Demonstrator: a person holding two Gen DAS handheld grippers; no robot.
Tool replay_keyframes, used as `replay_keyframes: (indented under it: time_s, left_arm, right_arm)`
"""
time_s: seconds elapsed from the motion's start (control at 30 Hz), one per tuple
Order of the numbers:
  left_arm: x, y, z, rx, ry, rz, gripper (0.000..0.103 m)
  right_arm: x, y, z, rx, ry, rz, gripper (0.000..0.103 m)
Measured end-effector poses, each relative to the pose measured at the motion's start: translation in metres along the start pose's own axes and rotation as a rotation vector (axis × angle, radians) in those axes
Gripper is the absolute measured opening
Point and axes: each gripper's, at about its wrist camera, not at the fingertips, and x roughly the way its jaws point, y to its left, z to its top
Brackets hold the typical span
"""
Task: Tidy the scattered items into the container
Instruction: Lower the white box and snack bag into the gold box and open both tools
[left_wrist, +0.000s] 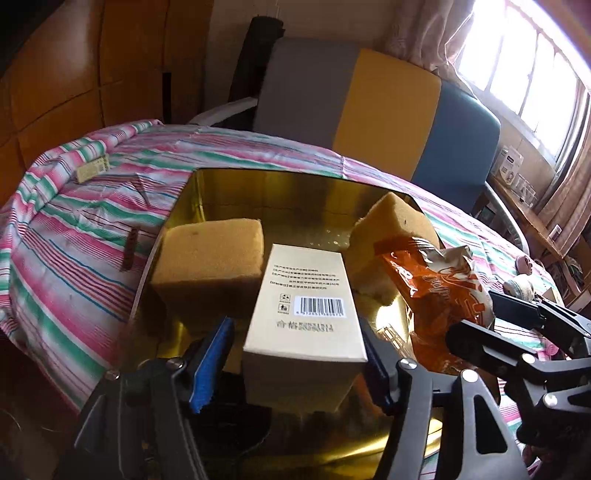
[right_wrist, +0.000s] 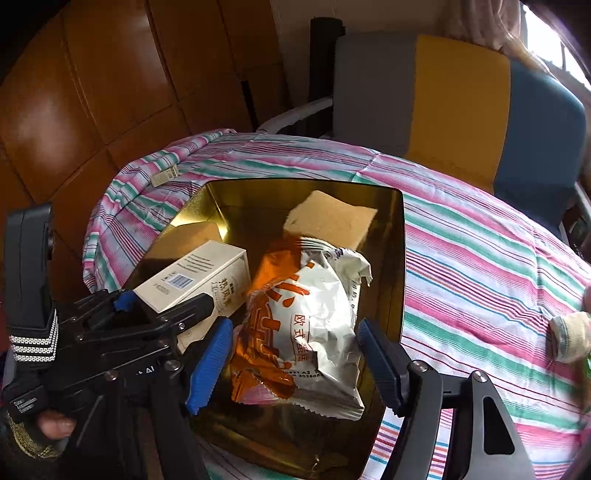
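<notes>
Your left tongs (left_wrist: 299, 354) gripped the cream box (left_wrist: 306, 306) above the gold tin (left_wrist: 236, 184), its long axis pointing toward the tin's far wall. Your right tongs (right_wrist: 295, 358) hung spread over the snack packet (right_wrist: 306, 325) lying inside.

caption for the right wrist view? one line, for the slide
Right gripper, jaws open around the snack packet in the gold tin, while the left gripper brings in a cream box.

Window (left_wrist: 524, 70) blown out upper right (glare on tin (left_wrist: 388, 317)); fisheye edges dark, warped.
</notes>
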Motion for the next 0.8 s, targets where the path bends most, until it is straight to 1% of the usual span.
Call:
replay_keyframes:
  time_s: [0.2,0.33,0.43,0.57,0.8]
  left_arm:
    - [-0.02,0.011,-0.005,-0.045,-0.046,0.016,0.066]
    - [-0.033,0.018,-0.013,-0.079,-0.079,0.016,0.066]
    - [-0.038,0.02,-0.021,-0.096,-0.077,0.001,0.066]
    - [-0.039,0.015,-0.029,-0.071,-0.072,-0.006,0.066]
    - [-0.021,0.004,-0.02,-0.048,-0.04,-0.02,0.066]
  right_arm:
    - [-0.012,-0.005,-0.006,0.028,-0.012,-0.012,0.074]
    - [-0.023,-0.013,-0.015,0.064,-0.021,0.018,0.074]
    - [-0.026,-0.016,-0.023,0.072,-0.016,0.026,0.074]
    - [-0.025,-0.02,-0.031,0.094,-0.008,0.038,0.074]
    - [-0.03,-0.024,-0.038,0.104,-0.014,0.042,0.074]
